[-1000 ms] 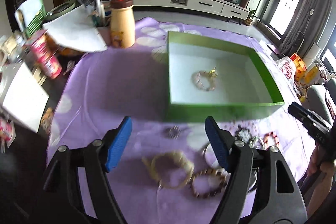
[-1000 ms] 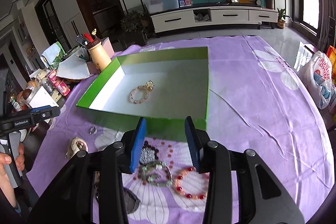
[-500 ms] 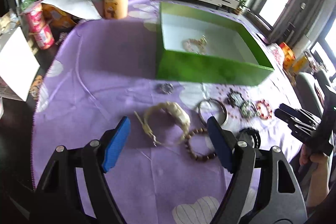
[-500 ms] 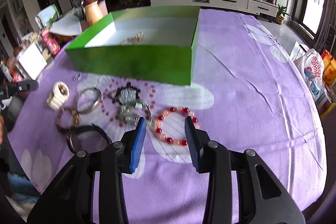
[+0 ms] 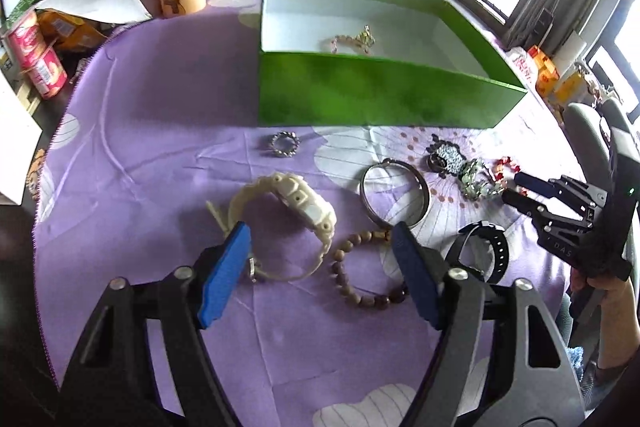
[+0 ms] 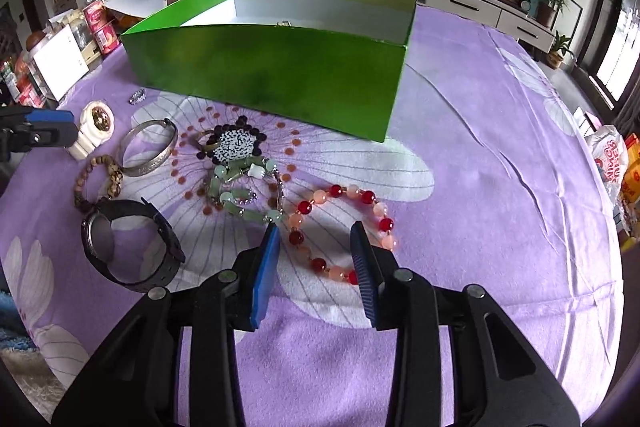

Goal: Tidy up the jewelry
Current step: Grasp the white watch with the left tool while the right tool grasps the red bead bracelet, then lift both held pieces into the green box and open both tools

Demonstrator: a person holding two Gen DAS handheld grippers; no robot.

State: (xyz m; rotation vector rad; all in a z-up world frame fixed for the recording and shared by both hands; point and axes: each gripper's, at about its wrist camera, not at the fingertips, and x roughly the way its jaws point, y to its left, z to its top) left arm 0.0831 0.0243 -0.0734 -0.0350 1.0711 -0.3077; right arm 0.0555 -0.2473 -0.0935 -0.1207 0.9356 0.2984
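- Left gripper [image 5: 322,259]: jaws closing but not yet gripping, set astride the cream resin watch [image 5: 294,215] at lower centre, presumably the next pick.
- Right gripper [image 6: 314,253]: jaws narrow, empty, poised over the glossy red-and-pink bead bracelet [image 6: 340,227].
- Green cardboard box [image 5: 372,95], upper centre, is kept as destination; one beaded bracelet [image 5: 354,41] is contained.
- Smooth metal bangle [image 5: 394,193] and wooden bead bracelet [image 5: 366,267] are left on the purple-clothed counter [image 5: 160,147].

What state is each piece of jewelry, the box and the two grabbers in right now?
Green box: open, one bracelet inside.
Cream watch: on the cloth, strap fastened.
Black watch: on the cloth, strap looped.
Red bead bracelet: on the cloth.
Left gripper: jaws closing, empty.
Right gripper: open, empty.
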